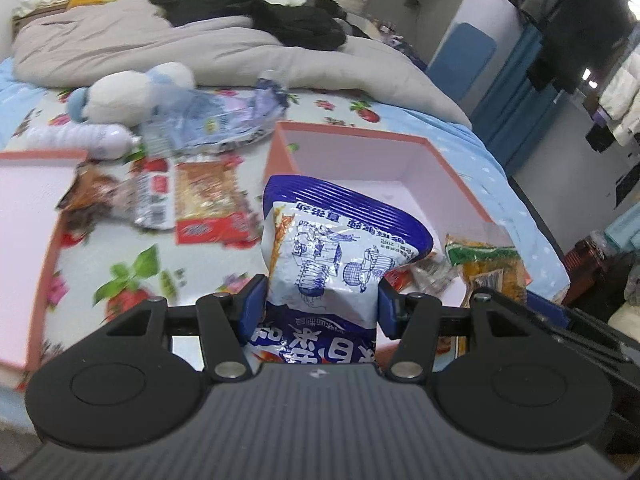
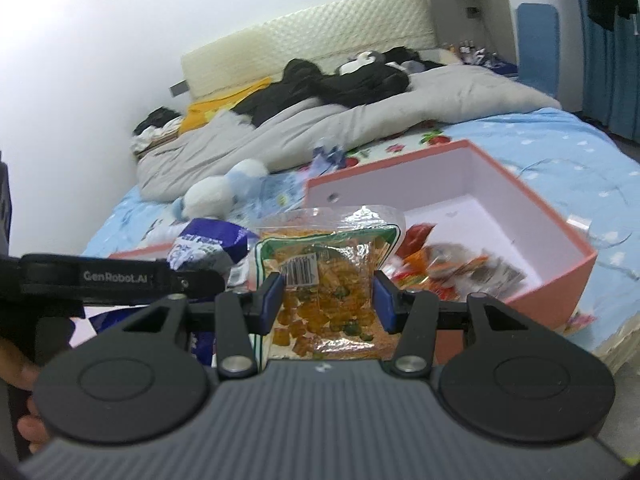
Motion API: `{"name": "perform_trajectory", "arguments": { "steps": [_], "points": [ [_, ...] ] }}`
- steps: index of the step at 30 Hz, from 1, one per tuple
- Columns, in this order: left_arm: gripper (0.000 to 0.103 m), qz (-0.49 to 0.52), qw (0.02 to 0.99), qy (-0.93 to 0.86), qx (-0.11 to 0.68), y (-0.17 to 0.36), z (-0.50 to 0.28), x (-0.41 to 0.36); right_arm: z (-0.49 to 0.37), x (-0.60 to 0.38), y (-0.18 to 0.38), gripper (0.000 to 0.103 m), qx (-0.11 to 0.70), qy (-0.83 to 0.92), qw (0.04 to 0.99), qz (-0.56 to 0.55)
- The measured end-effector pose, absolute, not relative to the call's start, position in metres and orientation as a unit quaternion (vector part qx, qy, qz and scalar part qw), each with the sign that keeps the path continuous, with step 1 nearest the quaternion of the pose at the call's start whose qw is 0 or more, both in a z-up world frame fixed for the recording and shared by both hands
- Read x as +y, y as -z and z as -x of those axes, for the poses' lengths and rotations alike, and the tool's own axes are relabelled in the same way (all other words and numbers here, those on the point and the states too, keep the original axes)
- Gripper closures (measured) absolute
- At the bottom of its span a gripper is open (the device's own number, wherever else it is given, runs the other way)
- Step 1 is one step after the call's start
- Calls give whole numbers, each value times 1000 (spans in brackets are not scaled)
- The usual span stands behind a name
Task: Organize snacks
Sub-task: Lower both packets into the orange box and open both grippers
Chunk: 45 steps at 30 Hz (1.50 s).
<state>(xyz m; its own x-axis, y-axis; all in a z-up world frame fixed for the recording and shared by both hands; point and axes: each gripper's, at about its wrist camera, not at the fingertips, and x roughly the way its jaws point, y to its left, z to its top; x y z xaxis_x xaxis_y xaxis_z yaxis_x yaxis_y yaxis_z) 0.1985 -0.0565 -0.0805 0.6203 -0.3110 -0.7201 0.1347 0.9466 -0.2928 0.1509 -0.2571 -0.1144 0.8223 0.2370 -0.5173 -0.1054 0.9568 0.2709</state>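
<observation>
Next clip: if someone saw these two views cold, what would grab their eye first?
Each gripper holds a snack bag up close to its camera: the left gripper clamps a blue and white bag, and the right gripper clamps a clear bag of orange snacks. Just behind them a pink box sits open on the bed, with a few packets already inside. More packets lie scattered on the flowered sheet left of the box.

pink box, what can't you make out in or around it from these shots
- Left wrist view: the blue and white packet in the left gripper hides the pink box's floor.
- Right wrist view: the snacks in the box are motion-blurred, labels unreadable; the clear bag in the right gripper covers its near corner.
</observation>
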Motion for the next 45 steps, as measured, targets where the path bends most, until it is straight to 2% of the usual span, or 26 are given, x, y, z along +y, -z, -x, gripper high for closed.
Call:
{"name": "perform_trajectory", "arguments": {
  "steps": [15,25,27,33,35,36,45],
  "points": [
    [42,69,881,168,436,104,-332,-150,-263,-320,137,52,295,-37,949,-108],
    [41,61,865,170,469,140,-379,-168,-310,-337,174,48,334,-25,935,-115],
    [40,59,864,167,471,143,-382,-168,-313,-339,178,43,340,-20,933,-117],
    [34,53,873,162,458,133,-379,-163,-309,-343,183,39,348,-19,928,-133],
    [28,46,875,165,452,126,-373,-162,-304,-342,180,23,347,-16,927,-138],
    [28,43,877,166,448,122,-368,-160,-300,-341,178,20,344,-15,928,-142],
    [28,46,891,157,422,85,-307,-139,-251,-325,147,21,313,-27,939,-141]
  ]
}}
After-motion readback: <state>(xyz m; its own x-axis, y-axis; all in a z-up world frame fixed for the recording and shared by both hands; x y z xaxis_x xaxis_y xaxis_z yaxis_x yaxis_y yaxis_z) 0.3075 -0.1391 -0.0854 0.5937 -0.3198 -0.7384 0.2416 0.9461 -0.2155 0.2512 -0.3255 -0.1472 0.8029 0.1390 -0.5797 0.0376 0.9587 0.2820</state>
